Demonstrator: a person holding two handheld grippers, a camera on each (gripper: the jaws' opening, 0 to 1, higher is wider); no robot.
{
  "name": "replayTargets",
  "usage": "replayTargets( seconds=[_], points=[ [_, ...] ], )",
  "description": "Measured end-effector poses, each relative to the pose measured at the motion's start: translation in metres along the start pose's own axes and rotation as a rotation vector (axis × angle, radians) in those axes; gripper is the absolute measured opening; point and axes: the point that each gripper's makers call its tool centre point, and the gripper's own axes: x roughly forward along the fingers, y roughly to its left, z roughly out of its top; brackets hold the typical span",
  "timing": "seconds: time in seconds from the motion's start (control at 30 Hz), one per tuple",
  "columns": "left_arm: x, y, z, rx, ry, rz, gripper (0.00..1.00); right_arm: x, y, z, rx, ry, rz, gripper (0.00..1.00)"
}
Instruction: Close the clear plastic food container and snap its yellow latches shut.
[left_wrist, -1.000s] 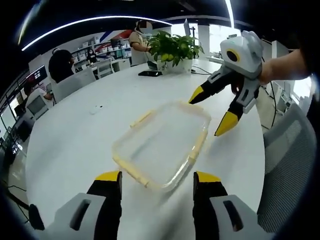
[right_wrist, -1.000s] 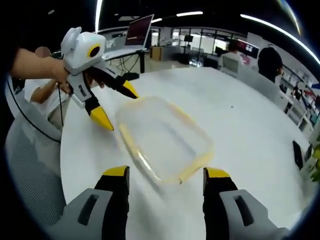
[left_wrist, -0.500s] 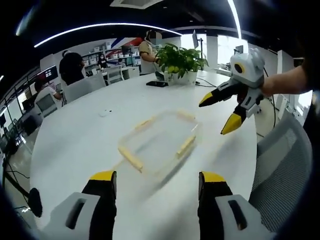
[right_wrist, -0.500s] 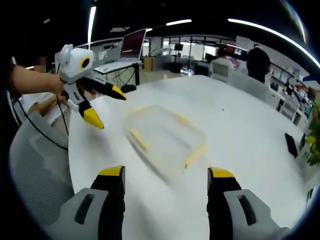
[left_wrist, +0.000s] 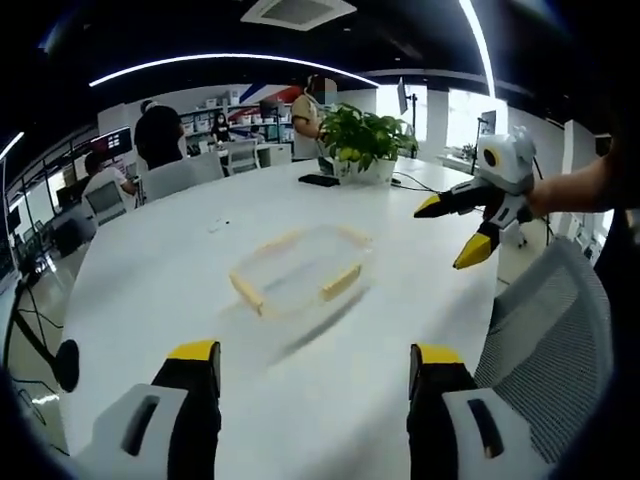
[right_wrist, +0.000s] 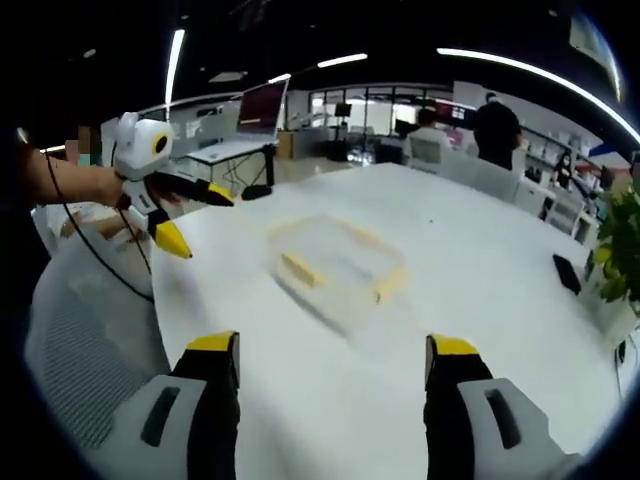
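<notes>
Container (left_wrist: 298, 274) apparently clear of both grippers

The left gripper view looks from above the bench (left_wrist: 150, 290) edge toward the food container (left_wrist: 296, 273), which sits a little way off at mid-frame. The right gripper view faces the same container (right_wrist: 338, 262) from the opposite side. Both share the container, the white bench (right_wrist: 480, 270) and the other hand-held gripper.
</notes>
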Motion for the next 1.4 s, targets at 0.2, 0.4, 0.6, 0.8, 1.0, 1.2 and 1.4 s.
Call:
replayTargets(
  seconds=[0.2, 0.4, 0.6, 0.8, 1.0, 1.2, 1.4],
  points=[
    [-0.014, -0.002, -0.004, -0.009, -0.005, 0.027, 0.79, -0.016, 0.008, -0.005, -0.013, -0.014, -0.001, 0.81],
    [-0.024, -0.008, -0.007, 0.016, -0.017, 0.037, 0.88, -0.026, 0.012, -0.014, -0.006, -0.020, -0.004, 0.87],
    [-0.025, -0.012, -0.010, 0.015, -0.014, 0.026, 0.99, -0.029, 0.013, -0.021, -0.003, -0.013, 0.001, 0.93],
    [-0.024, -0.014, -0.011, 0.040, 0.001, 0.019, 0.99, -0.031, 0.013, -0.024, -0.019, -0.009, 0.006, 0.99],
    [-0.023, -0.013, -0.014, 0.051, 0.011, 0.019, 0.99, -0.032, 0.015, -0.029, -0.032, 0.006, 0.012, 0.99],
    [-0.023, -0.014, -0.015, 0.053, 0.016, 0.021, 0.99, -0.033, 0.013, -0.031, -0.031, 0.009, 0.012, 0.99],
    [-0.023, -0.015, -0.017, 0.057, 0.021, 0.024, 0.99, -0.033, 0.011, -0.030, -0.034, 0.005, 0.012, 0.99]
  ],
)
